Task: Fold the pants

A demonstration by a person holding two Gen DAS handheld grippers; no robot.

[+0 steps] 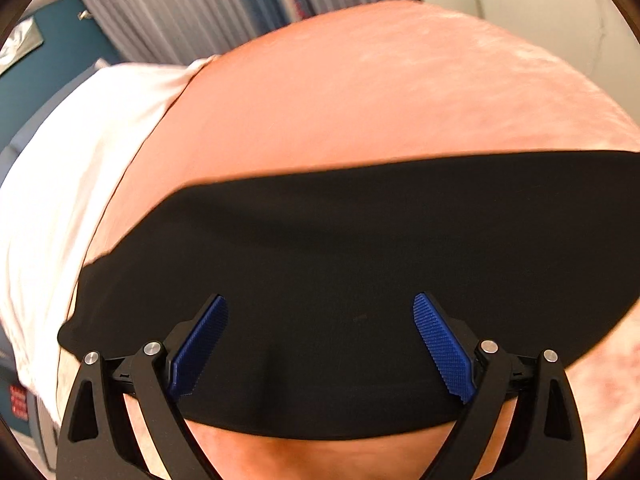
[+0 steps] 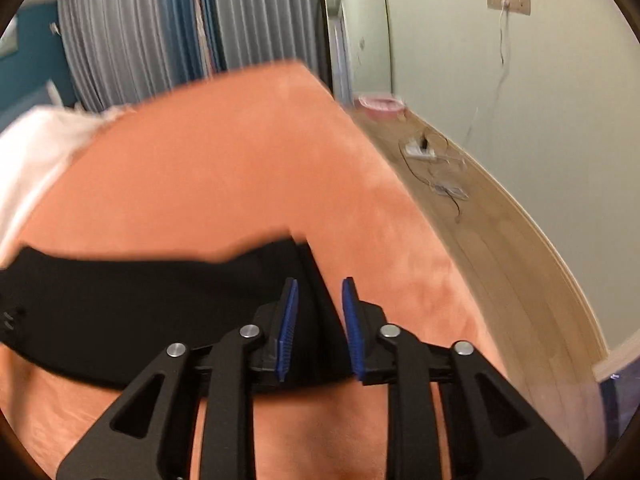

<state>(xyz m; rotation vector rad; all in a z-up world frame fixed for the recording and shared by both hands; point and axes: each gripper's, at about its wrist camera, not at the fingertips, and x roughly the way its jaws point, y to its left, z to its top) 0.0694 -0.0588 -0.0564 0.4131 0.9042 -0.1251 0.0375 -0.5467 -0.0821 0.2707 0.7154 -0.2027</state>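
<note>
Black pants [image 1: 340,280] lie flat across the lower centre of frame on the peach blanket [image 1: 360,100]. Left gripper [image 1: 320,308] hovers above them, spread wide, grasping nothing. Right gripper [image 2: 318,292] is narrowly parted over the pants' end [image 2: 308,264]; contact cannot be determined. White sheet [image 1: 80,152] occupies the left.

A bedroom is indicated: a bed [image 1: 360,112] with a white pillow [image 1: 80,160], grey curtains [image 2: 132,40] beyond, wooden floor [image 2: 500,220] at right.
</note>
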